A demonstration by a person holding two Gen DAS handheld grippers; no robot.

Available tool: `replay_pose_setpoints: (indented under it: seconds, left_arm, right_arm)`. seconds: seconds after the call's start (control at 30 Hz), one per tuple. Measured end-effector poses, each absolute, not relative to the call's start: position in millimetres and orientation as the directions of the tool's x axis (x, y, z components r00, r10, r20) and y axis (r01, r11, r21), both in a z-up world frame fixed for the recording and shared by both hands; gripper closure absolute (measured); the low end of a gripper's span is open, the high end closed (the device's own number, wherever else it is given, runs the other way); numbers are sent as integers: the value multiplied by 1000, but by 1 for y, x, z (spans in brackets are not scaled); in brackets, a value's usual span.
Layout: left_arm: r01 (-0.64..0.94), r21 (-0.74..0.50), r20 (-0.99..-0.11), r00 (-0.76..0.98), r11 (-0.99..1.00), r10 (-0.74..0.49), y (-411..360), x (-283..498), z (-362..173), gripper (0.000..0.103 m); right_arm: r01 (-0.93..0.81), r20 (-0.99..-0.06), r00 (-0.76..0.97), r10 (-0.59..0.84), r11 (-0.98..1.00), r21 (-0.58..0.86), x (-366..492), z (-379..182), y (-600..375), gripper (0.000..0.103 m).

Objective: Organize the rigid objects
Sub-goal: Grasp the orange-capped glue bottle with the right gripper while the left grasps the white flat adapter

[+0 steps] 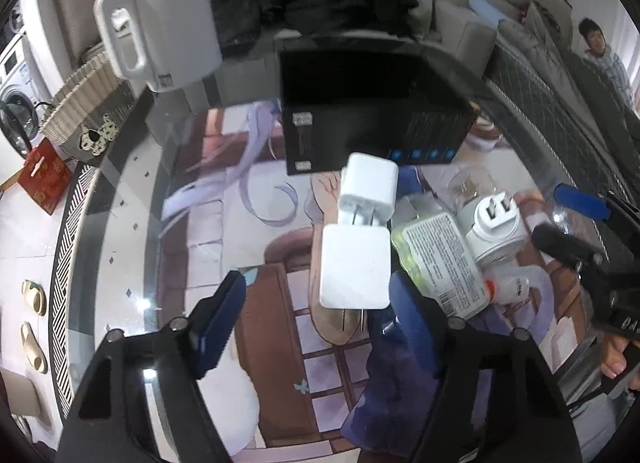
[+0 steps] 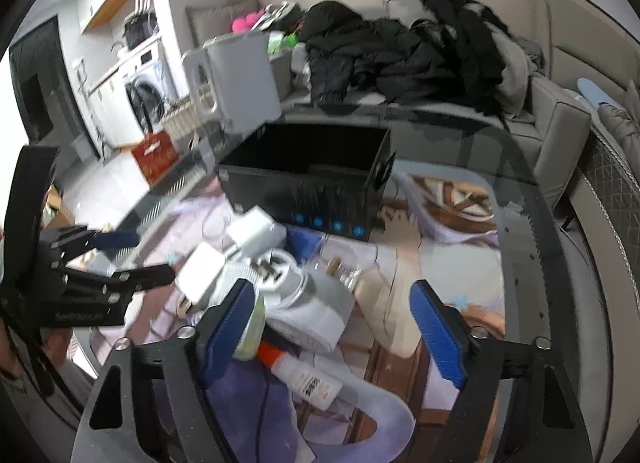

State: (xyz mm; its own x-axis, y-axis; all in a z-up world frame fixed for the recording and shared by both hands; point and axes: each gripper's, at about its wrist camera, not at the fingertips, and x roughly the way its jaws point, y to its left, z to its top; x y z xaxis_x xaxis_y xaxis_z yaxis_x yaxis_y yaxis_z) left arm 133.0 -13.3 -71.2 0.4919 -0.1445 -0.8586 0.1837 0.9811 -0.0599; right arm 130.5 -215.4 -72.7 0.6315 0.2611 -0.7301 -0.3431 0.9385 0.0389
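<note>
While my left gripper (image 1: 316, 327) hangs low over the glossy glass tabletop (image 1: 132, 199), its blue ribbed pads stand spread wide with nothing between them. Just ahead of it lies a flat white square charger (image 1: 355, 267), smooth plastic with rounded corners, and touching its far edge is a second white charger block (image 1: 370, 189) with two metal prongs pointing back toward me. To the right of these sits a clear green-tinted packet (image 1: 440, 259) with a printed label, and beside it a round white plug adapter (image 1: 496, 219), prongs up. Beyond them all stands an open black cardboard box (image 1: 372, 111), matte, rectangular, with small blue icons along its lower side. A white plastic kettle (image 1: 160, 27) with a loop handle rises at the far left edge of the tabletop.

My right gripper (image 2: 336, 327) is likewise spread apart and holds nothing; its left pad sits just beside the green packet (image 2: 252, 327). Between and just beyond its fingers lie the round adapter (image 2: 280, 267) resting on a flat white and grey block (image 2: 320, 311), and nearer to me a small white bottle with an orange neck (image 2: 304, 377), lying on its side. The two chargers (image 2: 224, 255) lie to the left, blurred. The black box (image 2: 308, 167) shows its hollow interior from here. Under the glass, a printed cartoon mat (image 2: 440, 223) covers the tabletop.
</note>
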Motion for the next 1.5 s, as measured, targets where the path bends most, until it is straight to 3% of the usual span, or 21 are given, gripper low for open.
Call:
replay_pose_setpoints:
  seconds: [0.27,0.47,0.6,0.87,1.5]
  left_arm:
    - [235,-57,-883,442,970,-159,-29,145,-82,33]
    - [247,-55,-904,399,967,-153,-37,154,-93,59]
    - [231,-44,-904,405,972,-137,-36,151,-93,59]
    - [210,-97,-909,379,973,-172,-19,133,-94,59]
    - [215,-73,-864,474,974,-169,-10,110,-76,59]
  right_arm:
    - [-410,-817,491,302,908,89,122,-107,-208,39]
    - [-449,-848,426,315,887,104,123,-122,-199,46]
    - [-482,-859,397,323,870,105,123,-128,-190,52]
    - [-514,-870,380,315,854,84,112,-129,-181,77]
    - [-520,-833,448,324,853,52,84,-110,-181,82]
